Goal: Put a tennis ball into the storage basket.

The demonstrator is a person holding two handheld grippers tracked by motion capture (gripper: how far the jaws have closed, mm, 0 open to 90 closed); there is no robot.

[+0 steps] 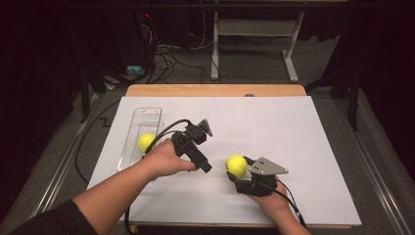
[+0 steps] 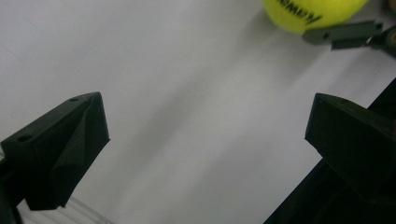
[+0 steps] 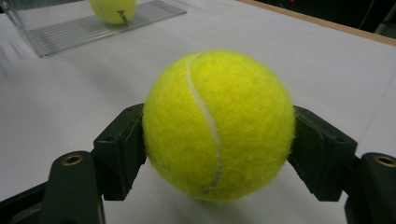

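White sheeting covers the surface I'm working over, with a strip of wood showing along its far edge and dark floor and cables beyond.

Nearest me, my right hand comes in low from the bottom edge, wrist straight, pointing the right claw toward my left. I see its jaws clamped on a tennis ball, one pad on each side; in the right gripper view the ball's white seam runs roughly top to bottom, curving. A ball has no long axis to report. It sits near the middle of the surface, low to the sheet.

My left forearm crosses in diagonally from the bottom left, the left hand wrapped around its gripper. The left claw has its jaws spread wide with only bare sheet between them, aimed toward the held ball.

Farther off at left lies a clear tray, its long axis running away from me, with a second tennis ball resting in its near half.
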